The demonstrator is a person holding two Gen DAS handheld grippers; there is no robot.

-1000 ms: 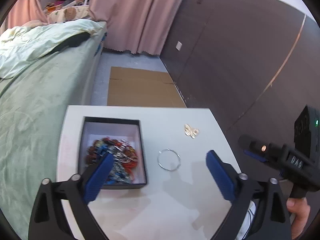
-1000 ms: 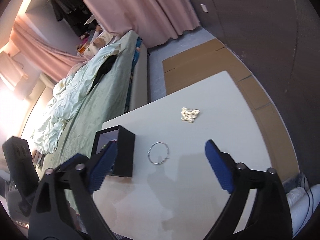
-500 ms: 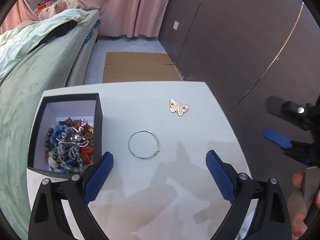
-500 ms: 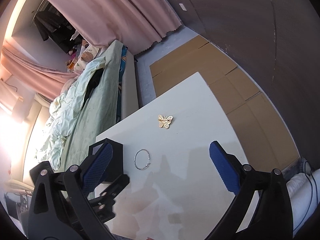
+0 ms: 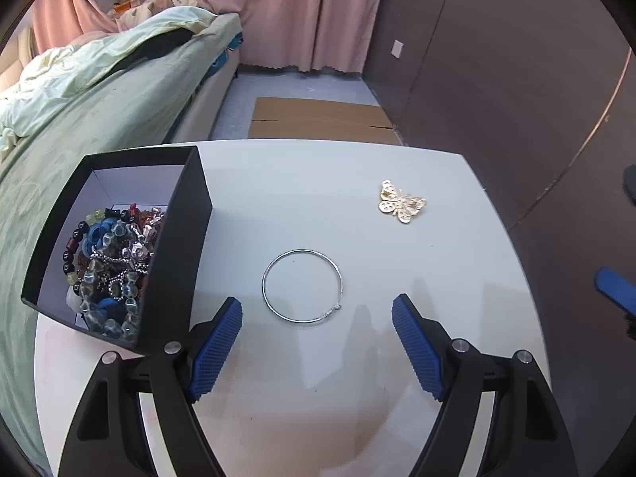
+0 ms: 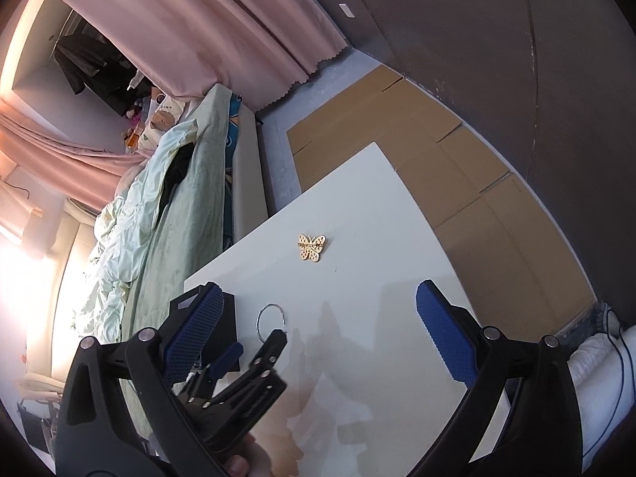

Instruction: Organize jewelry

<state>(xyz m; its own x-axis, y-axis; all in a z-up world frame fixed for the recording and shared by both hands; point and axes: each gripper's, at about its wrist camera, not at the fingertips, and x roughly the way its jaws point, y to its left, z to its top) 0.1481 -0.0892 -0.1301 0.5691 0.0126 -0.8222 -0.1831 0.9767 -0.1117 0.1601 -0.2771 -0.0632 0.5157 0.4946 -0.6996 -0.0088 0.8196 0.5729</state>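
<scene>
- While its jaws have just been closing, the left hand-held gripper (image 5: 317, 342) stands wide, nothing gripped; the silver ring (image 5: 302, 291) lies at 12 o'clock just beyond its tips.
- The right hand-held gripper (image 6: 318, 342) gapes empty.
- On the white counter (image 5: 302, 183), the black box (image 5: 187, 246) of beads sits at 10 o'clock, the gold butterfly (image 5: 401, 206) at 1 o'clock.

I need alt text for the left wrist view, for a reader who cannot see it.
The left gripper, jaws open and just closing with nothing between them, points down at a silver hoop on a white table. A black box of beads stands left; a gold butterfly lies far right.
</scene>
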